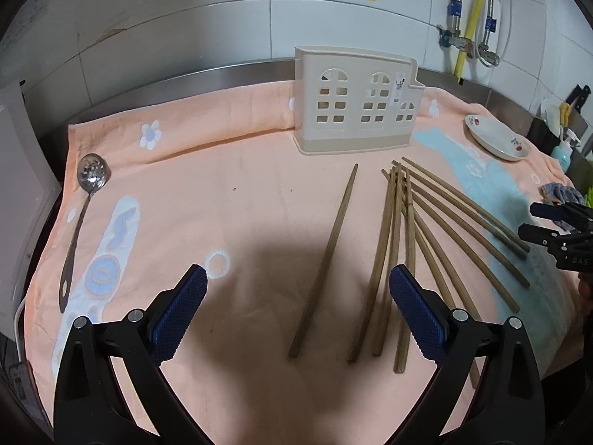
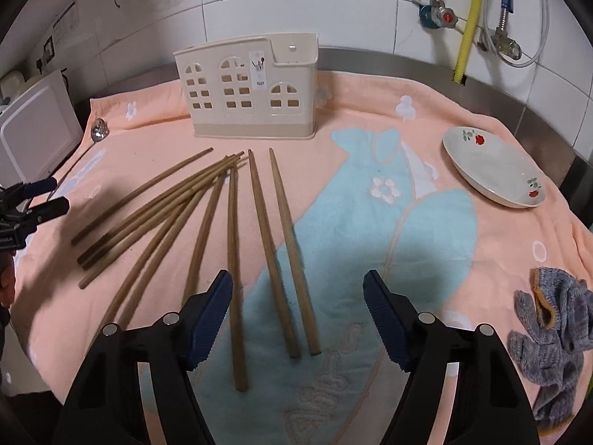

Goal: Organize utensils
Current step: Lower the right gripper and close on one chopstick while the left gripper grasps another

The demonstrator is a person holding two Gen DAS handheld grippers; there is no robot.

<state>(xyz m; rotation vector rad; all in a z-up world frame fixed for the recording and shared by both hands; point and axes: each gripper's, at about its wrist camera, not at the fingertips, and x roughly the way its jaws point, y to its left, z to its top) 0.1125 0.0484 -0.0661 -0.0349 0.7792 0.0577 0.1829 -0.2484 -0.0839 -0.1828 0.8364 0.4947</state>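
Several wooden chopsticks (image 1: 396, 244) lie fanned on the peach towel (image 1: 241, 193), one chopstick (image 1: 326, 256) apart on the left. They also show in the right wrist view (image 2: 229, 230). A beige utensil holder (image 1: 355, 100) with window cut-outs stands upright behind them; it also shows in the right wrist view (image 2: 248, 89). A slotted metal spoon (image 1: 79, 218) lies at the towel's left edge. My left gripper (image 1: 298, 278) is open and empty above the single chopstick. My right gripper (image 2: 298, 289) is open and empty above two chopsticks (image 2: 285, 252).
A white dish (image 2: 493, 167) with red flowers sits at the right. A grey knitted glove (image 2: 552, 337) lies near the right edge. A white appliance (image 2: 33, 133) stands at the left. Pipes and valves (image 2: 463, 18) run along the tiled wall.
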